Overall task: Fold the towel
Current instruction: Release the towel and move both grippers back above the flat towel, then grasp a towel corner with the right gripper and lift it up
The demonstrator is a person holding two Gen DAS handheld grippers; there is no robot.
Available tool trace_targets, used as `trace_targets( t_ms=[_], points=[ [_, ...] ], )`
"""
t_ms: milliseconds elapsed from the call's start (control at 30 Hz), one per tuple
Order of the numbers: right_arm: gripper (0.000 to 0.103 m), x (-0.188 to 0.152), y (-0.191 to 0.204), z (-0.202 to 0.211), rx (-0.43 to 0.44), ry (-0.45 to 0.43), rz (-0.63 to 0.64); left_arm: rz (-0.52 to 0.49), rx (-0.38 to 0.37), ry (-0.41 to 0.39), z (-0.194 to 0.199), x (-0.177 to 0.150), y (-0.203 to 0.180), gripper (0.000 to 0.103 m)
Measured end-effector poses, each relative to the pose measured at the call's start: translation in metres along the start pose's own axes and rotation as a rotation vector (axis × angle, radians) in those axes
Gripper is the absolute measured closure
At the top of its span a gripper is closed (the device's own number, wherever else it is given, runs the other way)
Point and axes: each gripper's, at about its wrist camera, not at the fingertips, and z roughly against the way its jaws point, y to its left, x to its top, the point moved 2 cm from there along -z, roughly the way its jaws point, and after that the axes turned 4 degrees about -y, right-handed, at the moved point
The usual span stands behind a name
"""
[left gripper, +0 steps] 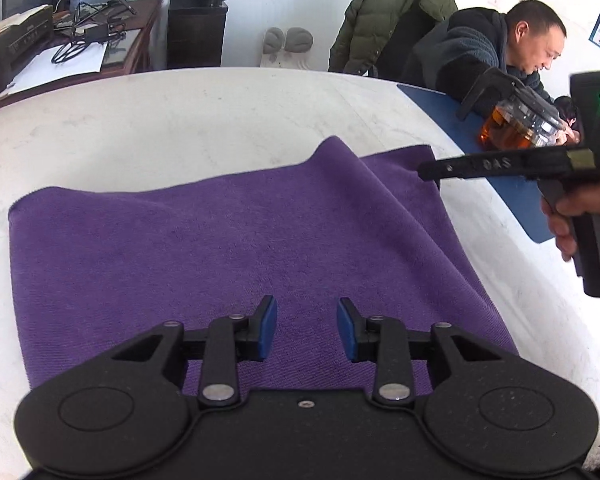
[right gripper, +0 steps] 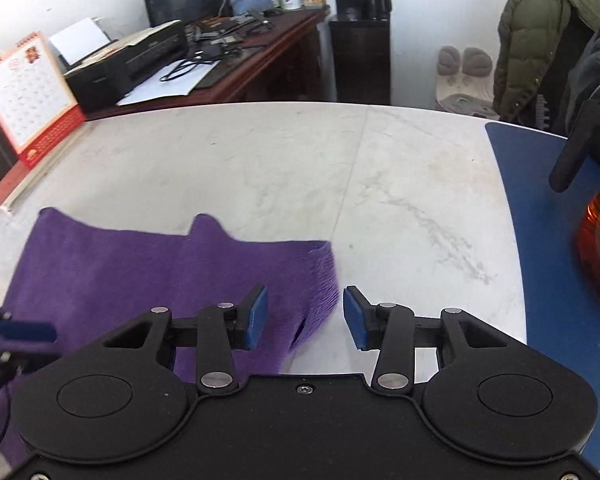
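Two grippers hover over a purple towel [left gripper: 236, 248] that lies spread on a white marble table [left gripper: 180, 120], its far edge wavy, with one small peak rising near the middle. The left gripper [left gripper: 307, 328] hangs above the towel's near part, its blue pads [left gripper: 269, 328] parted with only cloth below them and nothing between; they pinch nothing. The right gripper [right gripper: 305, 318] sits over the towel's right edge, where the cloth bunches into ribbed folds. Its pads [right gripper: 256, 318] are also spread, one over the purple cloth, the other over bare marble, and they press on nothing. From the left wrist view, the right gripper's finger [left gripper: 480, 166] reaches to the towel's far right corner, with a hand [left gripper: 580, 216] wrapped round its handle. A blue mat [right gripper: 540, 240] lies on the right of the table, with a glass pot of amber liquid [left gripper: 516, 124] standing on it. Beyond that a person in a dark fleece [left gripper: 472, 48] leans on the table. A cluttered wooden desk [right gripper: 240, 64] stands at the far left.
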Motion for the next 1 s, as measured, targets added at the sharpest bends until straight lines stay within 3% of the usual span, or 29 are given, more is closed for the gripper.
trace_targets(
  t_ms=[200,267,667,867,933,1000],
  points=[
    [0.096,-0.009,-0.002,-0.022,-0.005,0.026,-0.017,0.020,0.014,0.027,-0.005,-0.005,0.005,0.073],
    [0.098,-0.006,0.000,-0.025,-0.007,0.024,-0.010,0.016,0.013,0.030,-0.006,-0.005,0.005,0.073],
    [0.098,0.048,-0.023,0.011,-0.066,-0.095,0.037,-0.009,0.002,0.034,-0.002,-0.006,0.010,0.073],
    [0.098,0.057,-0.038,0.003,-0.118,-0.080,0.075,-0.019,0.002,0.034,-0.002,-0.006,0.009,0.073],
    [0.095,0.055,-0.042,0.000,-0.085,-0.060,0.022,-0.019,0.002,0.034,-0.002,-0.006,0.009,0.073],
    [0.068,0.047,-0.042,0.002,-0.046,-0.077,-0.033,-0.020,0.002,0.035,-0.002,-0.006,0.009,0.073]
  ],
)
